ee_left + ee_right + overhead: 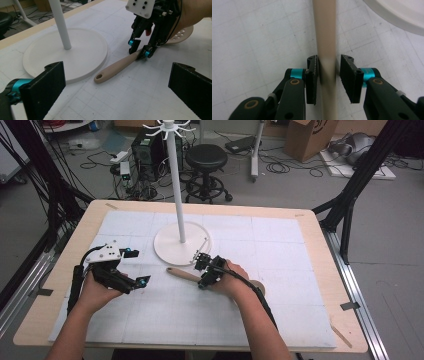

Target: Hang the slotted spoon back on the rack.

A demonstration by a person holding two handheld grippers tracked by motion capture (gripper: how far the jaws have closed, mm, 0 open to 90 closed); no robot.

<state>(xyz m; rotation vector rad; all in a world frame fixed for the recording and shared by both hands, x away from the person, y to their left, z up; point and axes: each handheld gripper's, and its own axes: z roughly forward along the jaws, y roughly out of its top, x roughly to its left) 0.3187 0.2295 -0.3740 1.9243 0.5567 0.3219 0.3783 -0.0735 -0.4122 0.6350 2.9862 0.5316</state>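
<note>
Worktop (320,270) of pale wood is covered by a white gridded mat (280,310), and on the mat a white stand is set, made of a round base (170,247) and a tall upright pole (177,195) with hooks at its top. A wooden slotted spoon (182,274) is laid flat on the mat just in front of the base, close to its rim but apart from it. In the left gripper view its handle, with a hanging hole at the end (99,76), is pointed toward the camera, and its perforated head (181,35) is partly hidden behind the person's right hand.

The right gripper (206,272) is lowered over the middle of the spoon handle, held from behind by the right hand (235,277). In the right gripper view the fingers (312,80) are seen astride the handle (325,37), one on each side; the left one is touching the wood, while a thin gap is left at the other, so the handle is bracketed closely but not fully pinched.

The left gripper (135,267) is held by the left hand (97,292) over the mat to the left of the stand, well apart from the spoon. Its fingers (48,85) are spread wide, with nothing between them.

Beyond the worktop, a black stool (206,157), cables and a cardboard box (307,137) are seen on the floor.
</note>
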